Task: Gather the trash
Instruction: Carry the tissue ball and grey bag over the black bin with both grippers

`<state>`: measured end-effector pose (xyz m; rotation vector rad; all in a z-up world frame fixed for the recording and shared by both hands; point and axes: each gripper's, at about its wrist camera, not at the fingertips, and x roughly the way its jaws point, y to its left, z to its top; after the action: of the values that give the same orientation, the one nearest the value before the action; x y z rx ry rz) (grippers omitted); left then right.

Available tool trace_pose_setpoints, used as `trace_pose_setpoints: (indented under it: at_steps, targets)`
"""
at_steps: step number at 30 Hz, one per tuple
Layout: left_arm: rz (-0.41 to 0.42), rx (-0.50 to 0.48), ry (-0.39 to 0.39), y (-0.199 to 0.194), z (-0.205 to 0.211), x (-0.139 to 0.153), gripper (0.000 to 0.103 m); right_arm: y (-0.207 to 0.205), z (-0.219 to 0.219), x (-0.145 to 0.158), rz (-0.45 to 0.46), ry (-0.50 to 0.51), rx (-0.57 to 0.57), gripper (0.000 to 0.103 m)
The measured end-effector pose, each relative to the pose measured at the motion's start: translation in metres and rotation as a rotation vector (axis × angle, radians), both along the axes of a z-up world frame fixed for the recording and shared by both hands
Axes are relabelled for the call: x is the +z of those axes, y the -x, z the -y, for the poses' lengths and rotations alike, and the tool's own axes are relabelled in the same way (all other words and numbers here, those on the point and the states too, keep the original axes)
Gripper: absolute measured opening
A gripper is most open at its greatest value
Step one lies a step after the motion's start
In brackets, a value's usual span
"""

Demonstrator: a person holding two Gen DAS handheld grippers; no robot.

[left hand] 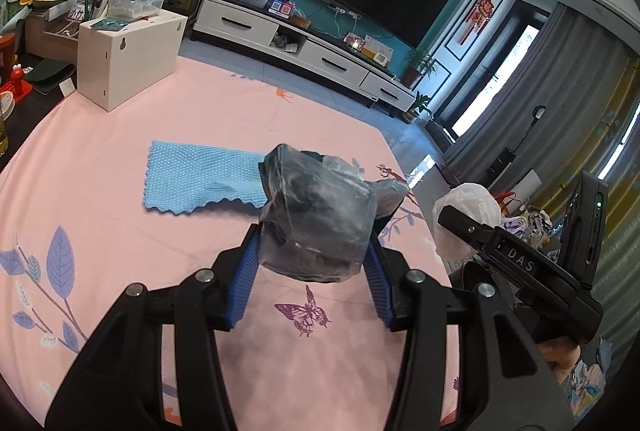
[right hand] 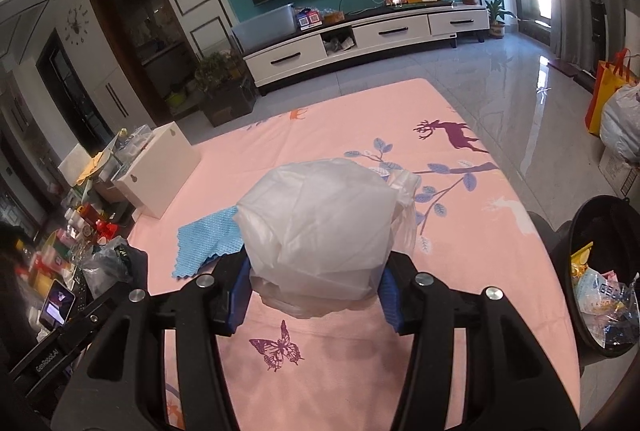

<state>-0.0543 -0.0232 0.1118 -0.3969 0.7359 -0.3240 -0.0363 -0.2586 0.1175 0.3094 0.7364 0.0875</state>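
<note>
My left gripper is shut on a crumpled clear grey plastic bag and holds it above the pink tablecloth. My right gripper is shut on a crumpled white plastic bag, also above the cloth. In the left wrist view the right gripper with the white bag is off to the right. A black trash bin with several wrappers in it stands at the right, beside the table edge.
A blue dishcloth lies flat on the tablecloth; it also shows in the right wrist view. A white box stands at the far left corner, with cluttered items beside it. The TV cabinet is across the floor.
</note>
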Motion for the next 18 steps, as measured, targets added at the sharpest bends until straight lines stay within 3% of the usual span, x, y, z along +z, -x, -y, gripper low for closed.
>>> trace_pose_setpoints:
  at_steps: [18]
  targets:
    - [0.032, -0.111, -0.070, 0.018, 0.035, 0.005, 0.050, 0.018, 0.006, 0.008, 0.024, -0.007, -0.006, 0.055]
